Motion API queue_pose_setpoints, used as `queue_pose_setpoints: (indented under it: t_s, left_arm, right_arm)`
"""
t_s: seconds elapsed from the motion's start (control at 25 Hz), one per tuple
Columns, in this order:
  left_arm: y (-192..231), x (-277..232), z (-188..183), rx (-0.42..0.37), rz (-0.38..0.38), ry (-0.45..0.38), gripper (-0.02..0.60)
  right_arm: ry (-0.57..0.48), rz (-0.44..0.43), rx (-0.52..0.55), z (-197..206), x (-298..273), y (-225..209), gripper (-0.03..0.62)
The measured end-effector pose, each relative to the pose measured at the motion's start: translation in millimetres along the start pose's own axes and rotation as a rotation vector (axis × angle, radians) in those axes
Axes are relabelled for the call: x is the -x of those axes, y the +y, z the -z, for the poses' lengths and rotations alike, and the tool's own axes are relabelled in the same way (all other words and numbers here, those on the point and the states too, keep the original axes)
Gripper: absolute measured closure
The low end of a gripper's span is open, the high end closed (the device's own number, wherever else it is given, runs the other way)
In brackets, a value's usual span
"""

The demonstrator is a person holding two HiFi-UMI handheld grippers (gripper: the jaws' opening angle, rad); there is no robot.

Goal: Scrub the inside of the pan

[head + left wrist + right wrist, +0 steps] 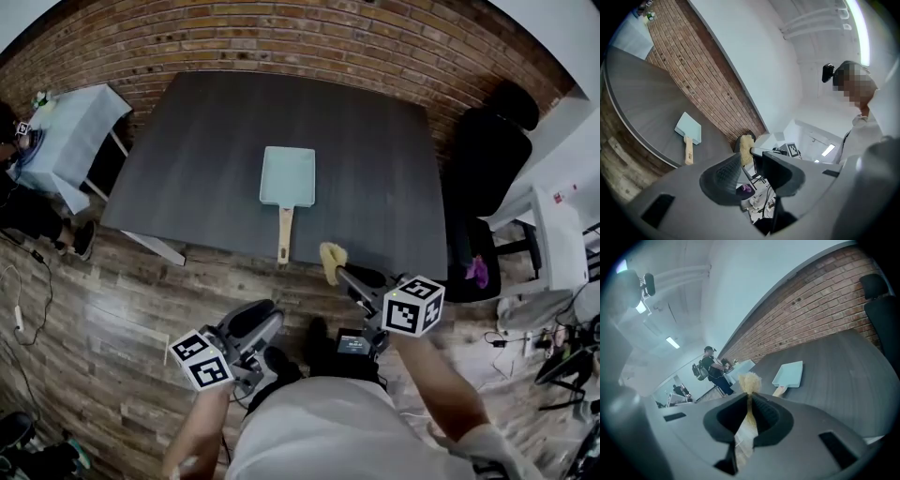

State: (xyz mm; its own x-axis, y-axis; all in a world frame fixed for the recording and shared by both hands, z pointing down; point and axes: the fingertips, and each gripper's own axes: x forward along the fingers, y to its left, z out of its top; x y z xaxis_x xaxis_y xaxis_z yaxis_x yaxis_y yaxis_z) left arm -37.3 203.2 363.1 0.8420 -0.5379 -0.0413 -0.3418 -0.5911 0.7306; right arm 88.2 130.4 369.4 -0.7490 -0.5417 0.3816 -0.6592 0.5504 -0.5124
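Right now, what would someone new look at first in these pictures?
Probably the pale blue pan with its wooden handle, lying alone in the middle of the dark table. Next, the fluffy yellow scrubber pinched in the right gripper by the table's closest edge, while the left gripper is open and empty.

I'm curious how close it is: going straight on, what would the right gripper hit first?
Probably the table at its front edge, near the pan's wooden handle, its held sponge leading; depth is unclear.
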Motion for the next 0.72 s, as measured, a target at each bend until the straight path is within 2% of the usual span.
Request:
queue_pose_setpoints:
  t_s: [0.2,0.4,0.6,0.72]
  left_arm:
    - [28,-24,-2,0.028,-0.033,0.018,0.442]
    - [67,-51,-16,0.029,-0.126,0.019,0.408]
    - [120,-78,-21,0.074,-0.243,0.046,0.398]
    - [149,-91,-22,0.09,-0.319,0.069,0.363]
  right_arm:
    - [0.022,-0.003,0.016,-18,-22,-28,0.559]
    - [0.048,-0.028,0.025,-43,-52,-58,0.559]
    - [0.083,-0.058,0.016,-70,-83,-98,0.559]
    - [0.108,-0.073,0.005,-83,-98,-123,0.559]
